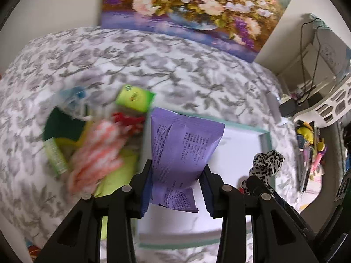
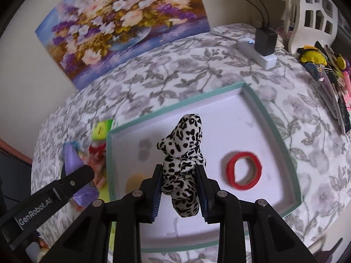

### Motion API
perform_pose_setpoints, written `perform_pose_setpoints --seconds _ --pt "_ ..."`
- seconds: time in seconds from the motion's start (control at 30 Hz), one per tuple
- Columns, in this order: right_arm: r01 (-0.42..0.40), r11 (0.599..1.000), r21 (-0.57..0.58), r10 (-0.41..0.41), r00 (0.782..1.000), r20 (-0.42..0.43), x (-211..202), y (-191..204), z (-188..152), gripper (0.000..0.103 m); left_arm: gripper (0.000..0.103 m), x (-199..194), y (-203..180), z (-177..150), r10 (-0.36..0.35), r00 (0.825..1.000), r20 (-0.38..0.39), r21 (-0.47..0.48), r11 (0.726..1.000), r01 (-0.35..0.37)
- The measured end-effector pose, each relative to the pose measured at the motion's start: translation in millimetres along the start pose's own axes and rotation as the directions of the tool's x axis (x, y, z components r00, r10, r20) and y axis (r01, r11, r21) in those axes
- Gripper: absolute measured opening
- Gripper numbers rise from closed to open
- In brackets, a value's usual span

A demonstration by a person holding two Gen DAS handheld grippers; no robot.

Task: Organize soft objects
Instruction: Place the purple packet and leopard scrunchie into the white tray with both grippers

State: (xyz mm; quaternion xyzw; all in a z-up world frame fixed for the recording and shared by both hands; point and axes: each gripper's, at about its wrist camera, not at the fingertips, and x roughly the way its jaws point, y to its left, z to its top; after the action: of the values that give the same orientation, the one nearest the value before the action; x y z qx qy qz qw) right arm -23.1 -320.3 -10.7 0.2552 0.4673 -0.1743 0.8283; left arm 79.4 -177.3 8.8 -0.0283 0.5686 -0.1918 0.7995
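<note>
My left gripper (image 1: 175, 175) is shut on a purple packet (image 1: 182, 149) and holds it above the left edge of a white tray with a teal rim (image 1: 264, 140). My right gripper (image 2: 179, 175) is shut on a leopard-print scrunchie (image 2: 184, 153) over the tray (image 2: 256, 100); the same scrunchie (image 1: 266, 164) shows at the right of the left wrist view. A red scrunchie (image 2: 244, 167) lies inside the tray. Left of the tray sits a blurred pile: an orange-and-white striped cloth (image 1: 96, 153), a red item (image 1: 128, 120), a green packet (image 1: 135, 97) and yellow-green cloths (image 1: 122, 168).
Everything rests on a grey floral bedspread (image 1: 153, 65). A flower painting (image 1: 188, 11) leans on the wall behind. A white power strip with a black adapter (image 2: 263, 46) lies at the far right, beside a white chair (image 2: 311, 15) and colourful clutter (image 2: 322, 65).
</note>
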Motion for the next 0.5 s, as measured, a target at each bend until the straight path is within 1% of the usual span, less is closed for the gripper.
perform_pose_setpoints --seconds 0.07,0.13,0.2,0.27,0.4,0.5 --pt "0.003 1.000 0.019 -0.003 1.000 0.021 0 -6 8 0.031 0.042 8 -8 3 -0.003 1.000 0.007 0.014 1.000 0.003" --pt "0.011 0.999 0.043 -0.013 0.999 0.037 1 -14 15 0.031 0.042 17 -15 6 0.013 1.000 0.011 0.028 1.000 -0.013" --pt "0.010 0.998 0.060 -0.013 0.998 0.056 3 -20 20 0.031 0.042 24 -19 6 0.006 1.000 0.012 0.033 0.999 -0.006" --pt "0.022 0.998 0.058 -0.026 0.997 0.070 6 -26 24 0.031 0.042 31 -22 5 0.002 1.000 0.027 0.043 0.999 -0.003" --pt "0.055 0.996 0.068 -0.060 0.995 0.078 15 -39 29 0.031 0.042 49 -30 3 0.014 1.000 0.013 0.079 0.997 -0.015" --pt "0.073 0.995 0.067 -0.078 0.993 0.087 17 -46 30 0.031 0.042 52 -33 4 0.011 1.000 0.021 0.091 0.996 -0.013"
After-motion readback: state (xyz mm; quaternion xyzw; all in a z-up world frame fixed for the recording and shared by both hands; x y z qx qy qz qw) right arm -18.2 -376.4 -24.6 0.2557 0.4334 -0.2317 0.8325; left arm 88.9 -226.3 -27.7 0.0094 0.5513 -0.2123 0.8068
